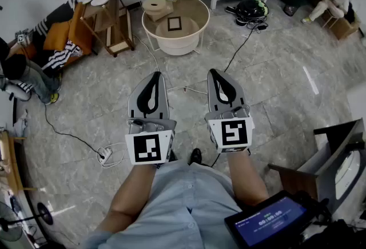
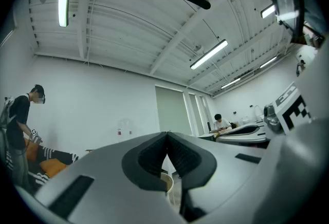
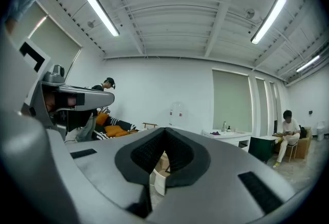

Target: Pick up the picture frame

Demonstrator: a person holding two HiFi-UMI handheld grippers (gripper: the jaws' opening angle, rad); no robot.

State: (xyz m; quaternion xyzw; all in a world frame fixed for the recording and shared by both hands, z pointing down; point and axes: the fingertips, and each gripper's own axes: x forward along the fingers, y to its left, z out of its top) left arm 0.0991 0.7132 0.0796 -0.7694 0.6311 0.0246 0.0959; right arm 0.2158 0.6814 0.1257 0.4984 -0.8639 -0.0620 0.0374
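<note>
Two grippers, both pressed together and empty: the left gripper (image 1: 155, 76) and right gripper (image 1: 214, 73) had smooth grey shells and ribbed black pads (image 2: 149, 158). They were held side by side above the glossy, veined grey marble floor (image 1: 274, 71). The frame (image 1: 174, 23) was small and square with a dark border and pale centre. It lay on a round cream table (image 1: 195, 9), well ahead of both.

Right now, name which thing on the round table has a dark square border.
The picture frame, lying flat near the middle of the table. The beige object beyond it is round and plain.
</note>
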